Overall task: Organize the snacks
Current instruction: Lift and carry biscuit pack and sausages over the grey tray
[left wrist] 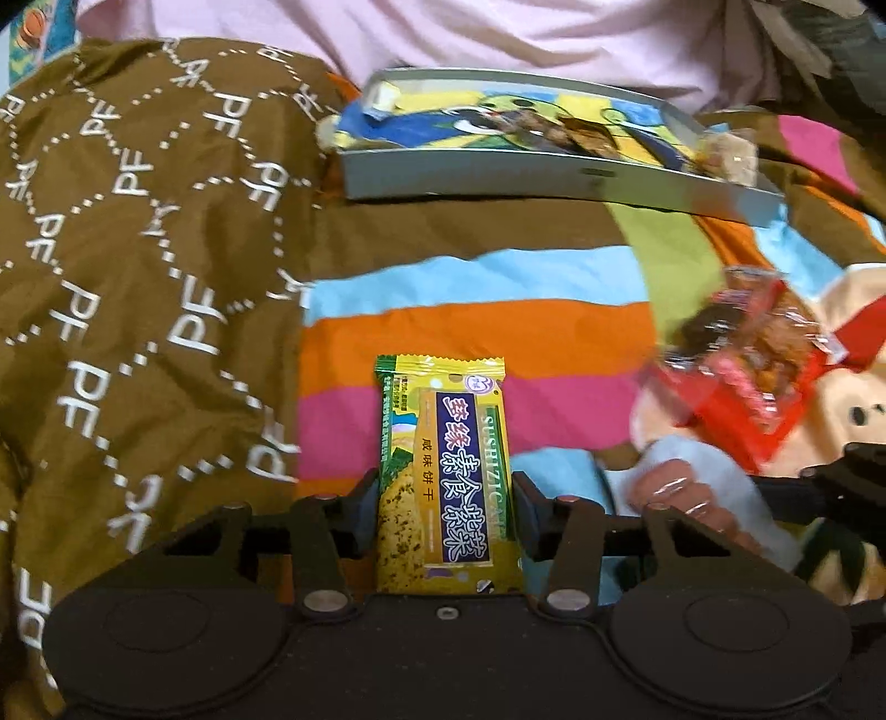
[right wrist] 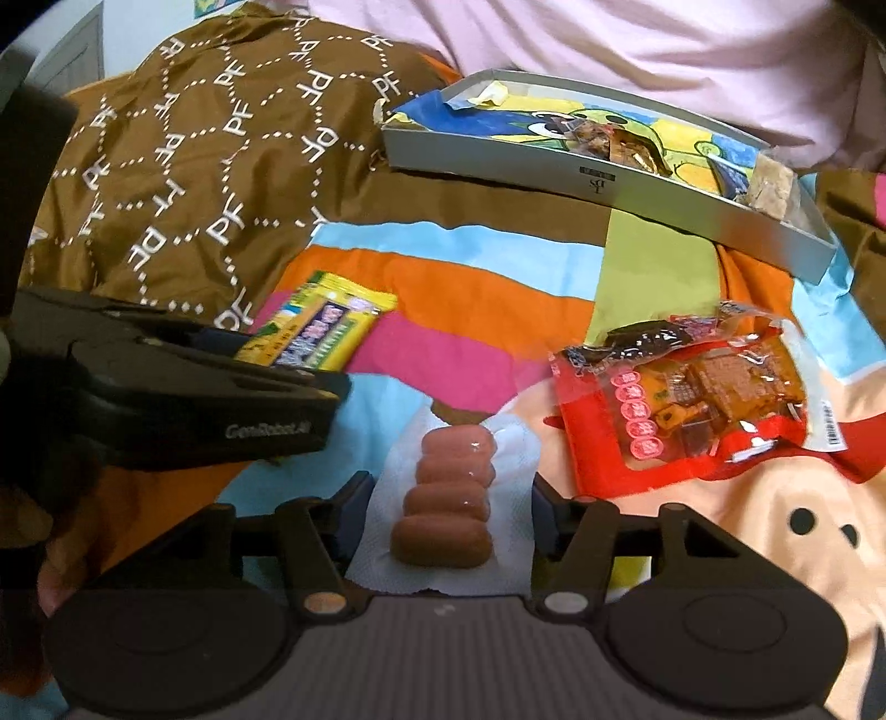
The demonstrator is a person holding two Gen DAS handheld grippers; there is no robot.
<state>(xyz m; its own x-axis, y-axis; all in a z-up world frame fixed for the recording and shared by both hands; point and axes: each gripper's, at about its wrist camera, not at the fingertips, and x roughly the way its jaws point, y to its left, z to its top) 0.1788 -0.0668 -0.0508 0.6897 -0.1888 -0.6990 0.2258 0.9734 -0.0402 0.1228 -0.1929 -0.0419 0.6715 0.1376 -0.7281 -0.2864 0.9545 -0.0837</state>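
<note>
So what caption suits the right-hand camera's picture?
Right gripper straddling a sausage pack on striped bedding.

Home bedroom: striped cartoon bedsheet (right wrist: 470, 310), brown quilt (left wrist: 138, 249), pink pillow (right wrist: 637, 44)

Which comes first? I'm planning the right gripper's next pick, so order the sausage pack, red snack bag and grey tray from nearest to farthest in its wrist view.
1. Sausage pack: between the right gripper's fingers.
2. Red snack bag: ahead, to the right.
3. Grey tray: farthest, at the back.
</note>
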